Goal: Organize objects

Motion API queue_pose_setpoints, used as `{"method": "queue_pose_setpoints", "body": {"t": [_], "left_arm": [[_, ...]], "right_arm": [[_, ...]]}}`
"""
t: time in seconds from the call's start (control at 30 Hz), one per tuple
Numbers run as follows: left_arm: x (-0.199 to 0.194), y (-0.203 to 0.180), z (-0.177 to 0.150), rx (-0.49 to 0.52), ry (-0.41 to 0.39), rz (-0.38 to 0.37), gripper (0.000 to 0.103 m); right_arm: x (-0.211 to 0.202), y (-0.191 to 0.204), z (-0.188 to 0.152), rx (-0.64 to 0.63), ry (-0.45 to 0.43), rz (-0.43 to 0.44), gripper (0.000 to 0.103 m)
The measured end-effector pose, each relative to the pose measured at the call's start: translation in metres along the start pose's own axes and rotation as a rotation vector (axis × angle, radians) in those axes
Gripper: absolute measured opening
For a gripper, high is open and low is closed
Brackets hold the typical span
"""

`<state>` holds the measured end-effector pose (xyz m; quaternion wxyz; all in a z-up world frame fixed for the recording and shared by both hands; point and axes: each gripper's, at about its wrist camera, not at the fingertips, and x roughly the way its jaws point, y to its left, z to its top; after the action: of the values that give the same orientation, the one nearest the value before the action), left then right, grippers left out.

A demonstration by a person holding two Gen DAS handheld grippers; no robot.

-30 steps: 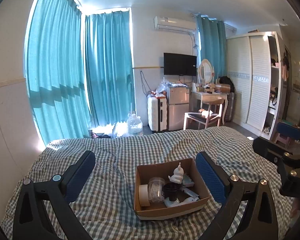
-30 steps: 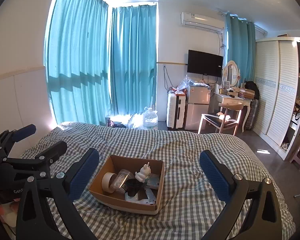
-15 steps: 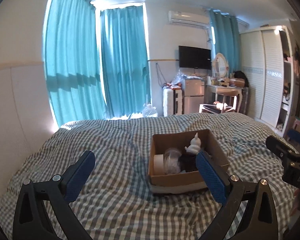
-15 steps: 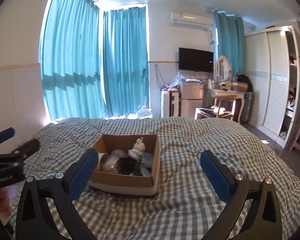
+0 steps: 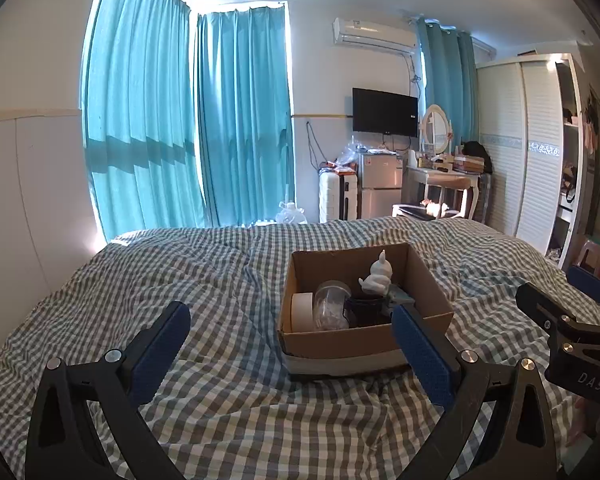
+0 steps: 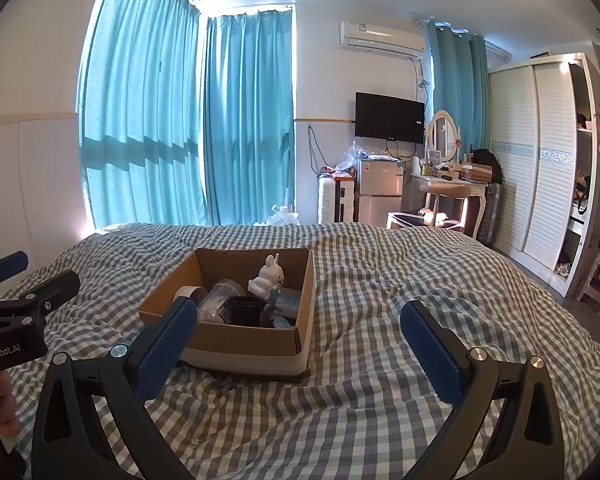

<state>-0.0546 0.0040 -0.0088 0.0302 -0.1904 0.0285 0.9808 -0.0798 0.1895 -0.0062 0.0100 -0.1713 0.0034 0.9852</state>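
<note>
**Both tongs empty over a soft bed — the box is your weak point**

Your left tongs (image 5: 288, 344) are spread wide with nothing between the blue pads; the right-hand pad overlaps the near right corner of the cardboard box (image 5: 352, 342) in the left wrist view, though you can't tell from here whether it touches. Your right tongs (image 6: 300, 340) are just as wide apart and just as empty, with the box sitting ahead and to their left, one pad crossing its near left corner in the right wrist view.

Everything you have to organize is packed in that box: a roll of tape (image 5: 302, 312) standing on edge at the left, a clear plastic jar (image 5: 332, 306) lying beside it, a dark cup (image 5: 368, 312) in the middle, and a white rabbit figurine (image 5: 378, 276) upright behind the cup, with some pale blue item only partly visible under it.

The likely trouble:

- The checked duvet (image 5: 220, 280) is rumpled and yielding. Press down on a wall of the box and it will probably tip or slide rather than stay put.
- The items crowd each other — reach for the cup with pads this wide and you may knock the figurine over or wedge the jar.
- The jar looks smooth and round; a grip off its middle could squirt it out.
- Your two tongs are near each other, so converging on the box together risks a clash.
</note>
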Motion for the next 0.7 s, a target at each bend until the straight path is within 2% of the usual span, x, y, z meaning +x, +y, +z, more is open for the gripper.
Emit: {"method": "queue_pose_setpoints", "body": {"t": [0.37, 0.7], "left_arm": [[-0.002, 0.0, -0.003, -0.002, 0.018, -0.014, 0.103], [-0.005, -0.002, -0.005, 0.016, 0.014, -0.017, 0.103]], "right_arm": [[-0.001, 0.011, 0.0, -0.029, 0.001, 0.014, 0.102], [-0.002, 0.007, -0.001, -0.006, 0.005, 0.016, 0.102]]}}
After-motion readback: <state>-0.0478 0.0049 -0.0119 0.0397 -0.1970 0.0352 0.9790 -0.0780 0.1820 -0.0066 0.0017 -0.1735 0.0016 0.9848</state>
